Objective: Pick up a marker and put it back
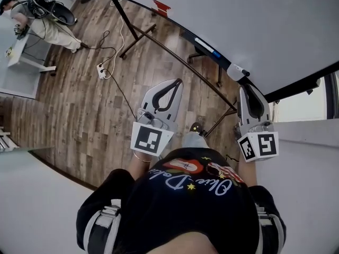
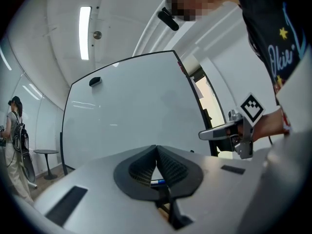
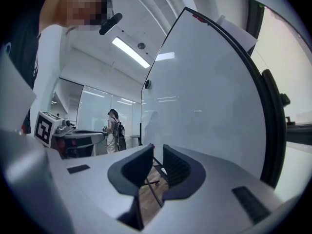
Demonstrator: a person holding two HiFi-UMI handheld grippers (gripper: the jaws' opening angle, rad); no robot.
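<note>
The marker (image 1: 207,47) is lying on the ledge (image 1: 190,38) of the whiteboard (image 1: 254,20), well apart from both tools. The left tool (image 2: 156,149) is keeping its jaws together, while the right tool (image 3: 157,152) is holding its jaws apart, gripping nothing.

The whiteboard (image 1: 254,30) closes off the way ahead of the left tool (image 1: 176,82) and right tool (image 1: 247,89). Open air separates the two tools. Below, the stand's foot (image 1: 139,40) crosses the floor (image 1: 79,110), where a power strip (image 1: 101,70) lies. A person (image 1: 32,15) stands well apart.
</note>
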